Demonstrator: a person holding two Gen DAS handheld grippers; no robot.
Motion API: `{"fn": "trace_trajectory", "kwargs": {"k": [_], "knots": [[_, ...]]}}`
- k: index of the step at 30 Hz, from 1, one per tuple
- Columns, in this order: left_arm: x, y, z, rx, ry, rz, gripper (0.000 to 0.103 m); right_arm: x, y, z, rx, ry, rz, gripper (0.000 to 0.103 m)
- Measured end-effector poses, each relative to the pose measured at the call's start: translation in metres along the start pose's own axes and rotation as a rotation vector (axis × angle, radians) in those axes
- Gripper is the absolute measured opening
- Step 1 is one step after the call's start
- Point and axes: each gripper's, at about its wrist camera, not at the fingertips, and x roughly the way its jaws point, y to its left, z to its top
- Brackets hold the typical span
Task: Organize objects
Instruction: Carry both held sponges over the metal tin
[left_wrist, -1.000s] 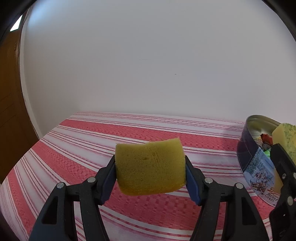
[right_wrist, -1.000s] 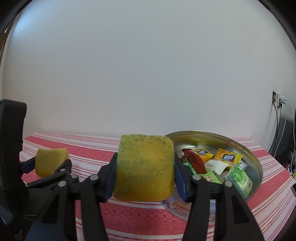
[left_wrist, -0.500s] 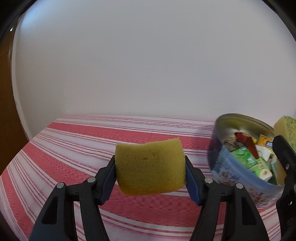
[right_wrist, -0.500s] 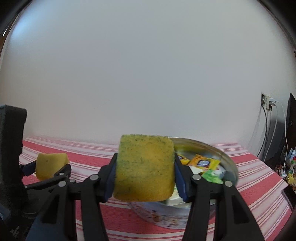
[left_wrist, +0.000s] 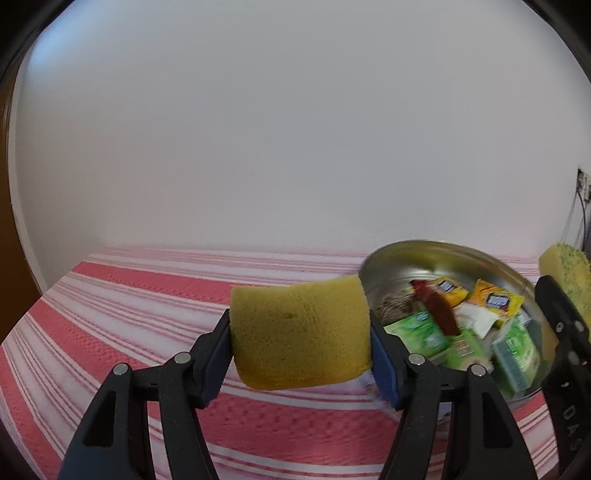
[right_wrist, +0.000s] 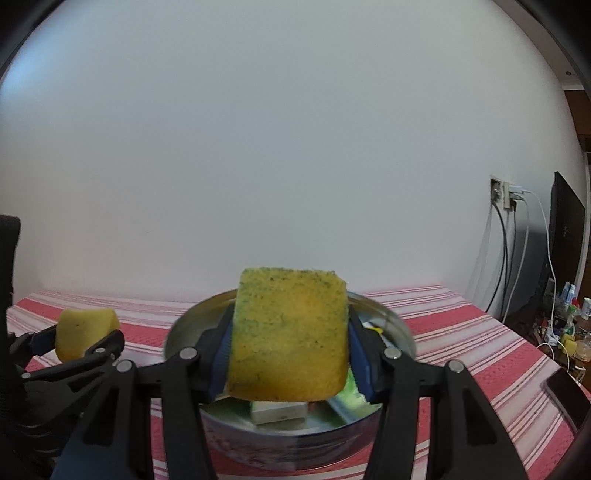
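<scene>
Since each sponge is soft foam pinched only at its sides, a squeezed block could spring crooked on release and bounce off the tin (right_wrist: 400, 341) rim onto the cloth (left_wrist: 122, 295); the left gripper (left_wrist: 300, 332) is clamped on a plain yellow sponge (left_wrist: 300, 330) beside the tin, the right gripper (right_wrist: 290, 341) on a green-flecked sponge (right_wrist: 290, 334) above it; the round metal tin is crowded with glossy packets (left_wrist: 491, 301), so a bulky sponge may perch, not settle
</scene>
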Motion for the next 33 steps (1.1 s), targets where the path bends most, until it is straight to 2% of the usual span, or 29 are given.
{"fn": "trace_trajectory", "kwargs": {"k": [6,15,27,33], "knots": [[-0.003,-0.027,0.011,0.017,-0.025,-0.047,0.068,0.011,-0.024,0.003,0.013,0.0,-0.043,0.055],[0.01,-0.061,0.017,0.029,-0.004,-0.114,0.068,0.018,-0.06,0.003,0.039,0.013,-0.111,0.055],[0.037,-0.092,0.019,0.03,0.049,-0.154,0.068,0.032,-0.07,-0.005,0.001,0.045,-0.137,0.055],[0.045,-0.095,0.021,0.033,0.071,-0.171,0.068,0.044,-0.071,-0.006,-0.033,0.056,-0.136,0.055]]}}
